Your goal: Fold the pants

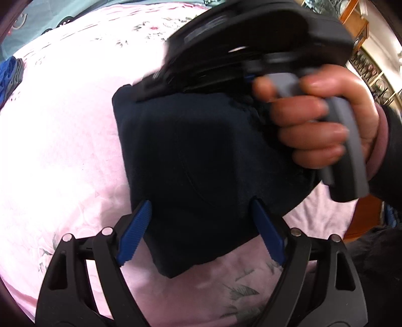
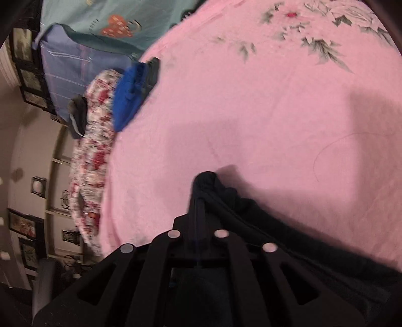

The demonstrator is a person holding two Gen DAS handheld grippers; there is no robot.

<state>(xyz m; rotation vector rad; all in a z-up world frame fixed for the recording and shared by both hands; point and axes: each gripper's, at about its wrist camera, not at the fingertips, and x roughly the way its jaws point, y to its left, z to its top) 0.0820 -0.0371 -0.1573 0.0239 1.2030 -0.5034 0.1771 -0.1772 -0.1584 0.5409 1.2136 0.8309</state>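
Observation:
Dark navy pants [image 1: 191, 161] lie folded into a compact block on the pink floral bedspread [image 1: 62, 151]. My left gripper [image 1: 201, 208] is open, its blue pads [image 1: 135, 231] on either side of the block's near edge. My right gripper [image 1: 251, 50], held in a hand, reaches over the block's far edge. In the right wrist view the right gripper [image 2: 201, 198] is shut on a bunched edge of the pants [image 2: 251, 213], which trail to the right.
A pile of blue and grey folded clothes [image 2: 133, 93] lies near the bed's edge, also in the left wrist view [image 1: 10, 73]. A red floral quilt [image 2: 93, 156] and blue pillows [image 2: 83, 63] sit beyond it. A wooden cabinet [image 1: 356, 22] stands at right.

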